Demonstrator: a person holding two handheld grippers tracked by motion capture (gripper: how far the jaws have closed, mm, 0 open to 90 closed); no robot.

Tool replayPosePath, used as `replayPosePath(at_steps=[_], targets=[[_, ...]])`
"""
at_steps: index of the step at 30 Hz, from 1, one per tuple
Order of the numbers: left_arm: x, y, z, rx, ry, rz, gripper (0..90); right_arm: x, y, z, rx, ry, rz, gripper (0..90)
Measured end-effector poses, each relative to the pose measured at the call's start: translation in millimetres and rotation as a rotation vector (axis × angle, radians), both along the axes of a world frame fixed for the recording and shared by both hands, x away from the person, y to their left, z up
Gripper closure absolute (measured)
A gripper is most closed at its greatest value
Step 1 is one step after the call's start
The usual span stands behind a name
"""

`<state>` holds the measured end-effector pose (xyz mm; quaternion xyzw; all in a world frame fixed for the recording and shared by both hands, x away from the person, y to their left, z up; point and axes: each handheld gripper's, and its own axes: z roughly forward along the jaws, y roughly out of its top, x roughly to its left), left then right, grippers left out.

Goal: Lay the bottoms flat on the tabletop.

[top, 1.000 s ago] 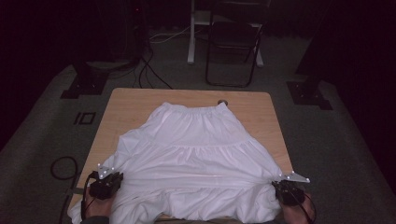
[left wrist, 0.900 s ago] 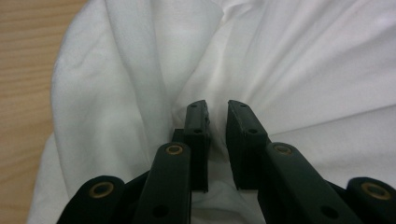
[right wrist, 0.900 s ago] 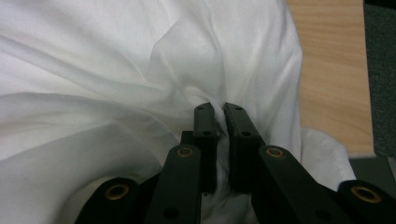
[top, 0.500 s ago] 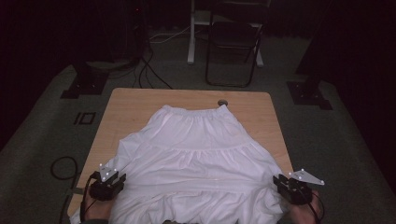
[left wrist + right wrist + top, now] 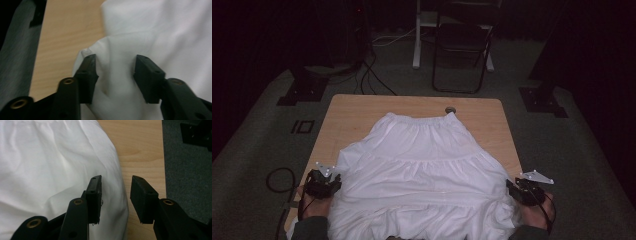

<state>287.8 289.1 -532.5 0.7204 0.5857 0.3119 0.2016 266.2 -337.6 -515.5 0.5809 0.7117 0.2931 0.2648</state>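
You are working a white skirt (image 5: 422,175) that is lying spread across the wooden desk (image 5: 357,112), its gathered waistband at the far end and its long axis running away from you. The left hand-held gripper (image 5: 323,184) is sitting at the skirt's left hem corner, the right hand-held gripper (image 5: 526,191) at its right, both equally near. Both have just been opening: the left jaws are standing apart with a soft fold loose between them, and the right ones are straddling the cloth's rounded edge without pinching. The fabric is looking thin, tiered and crinkly.

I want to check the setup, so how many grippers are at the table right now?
2. The left gripper sits at the near left edge of the white skirt; the right gripper sits at its near right edge.
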Motion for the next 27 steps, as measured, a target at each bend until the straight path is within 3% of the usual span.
replayPosePath(at_steps=[2, 3, 7, 10, 13, 18, 27], targets=[[-1.1, 7.6, -2.6, -0.031, 0.015, 0.010, 61.5, 1.6, -1.0, -3.9, 0.005, 0.015, -0.002, 64.6], [-2.9, 9.9, -2.3, -0.036, 0.021, 0.010, 70.9, 2.2, -1.3, -6.1, 0.007, 0.023, 0.000, 66.1], [-10.5, 16.4, -2.3, -0.013, 0.032, 0.017, 81.7, 3.7, -3.1, -13.2, 0.012, 0.065, -0.004, 70.5], [-17.2, 23.9, -2.3, -0.011, 0.031, 0.043, 80.6, 2.8, -4.7, -14.4, 0.009, 0.080, -0.013, 81.4], [-25.6, 34.5, -2.3, -0.006, 0.034, 0.087, 78.0, 2.1, -5.5, -14.1, 0.006, 0.083, -0.015, 84.7], [-37.3, 50.7, 5.1, -0.041, 0.008, 0.134, 70.8, 1.2, -5.6, -12.0, -0.003, 0.077, -0.019, 86.1], [-31.0, 33.0, 45.8, -0.038, -0.113, 0.088, 65.8, -1.7, -9.8, -2.8, 0.002, 0.036, -0.056, 85.5]])
